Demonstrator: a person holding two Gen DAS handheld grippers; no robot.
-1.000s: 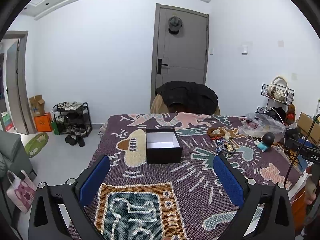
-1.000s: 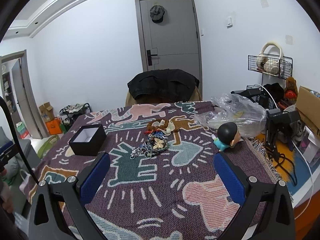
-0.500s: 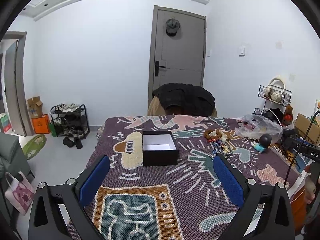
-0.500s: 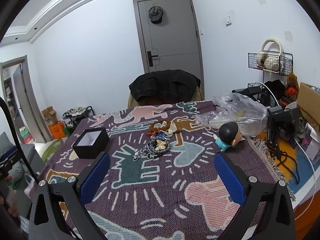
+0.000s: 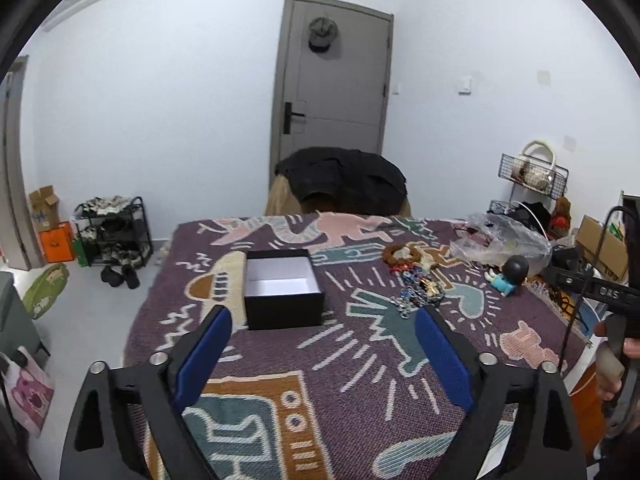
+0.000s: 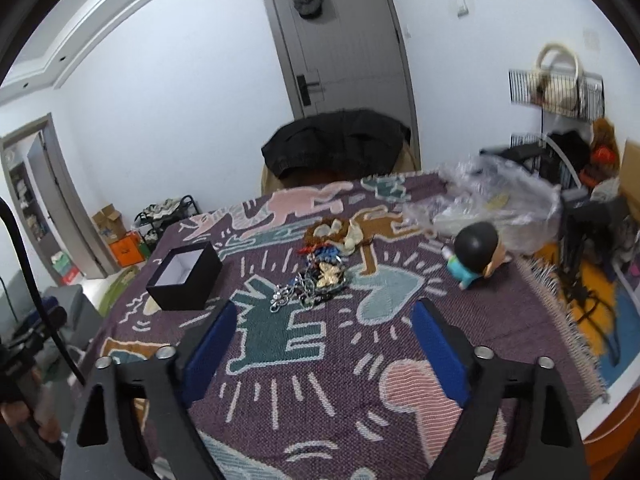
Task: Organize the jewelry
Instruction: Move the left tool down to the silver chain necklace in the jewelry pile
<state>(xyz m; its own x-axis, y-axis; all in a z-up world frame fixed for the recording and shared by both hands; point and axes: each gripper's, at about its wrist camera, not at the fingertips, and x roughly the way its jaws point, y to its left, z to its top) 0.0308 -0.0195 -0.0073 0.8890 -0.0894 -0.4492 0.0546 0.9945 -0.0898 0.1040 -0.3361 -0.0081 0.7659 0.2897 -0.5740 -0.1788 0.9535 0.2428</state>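
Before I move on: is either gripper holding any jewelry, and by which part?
Nothing is held. The left gripper and right gripper are both empty, jaws closing on air; the tangled pile of chains and trinkets lies untouched.

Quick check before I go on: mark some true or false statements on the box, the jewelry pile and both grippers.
1. The black box is open and empty. True.
2. The jewelry pile lies inside the box. False: it lies on the blanket, apart from the box.
3. The right gripper holds a necklace. False: nothing is between its closing jaws.
4. The left gripper is empty. True, its jaws closing.
5. The doll stands upright. False: it lies tipped over.
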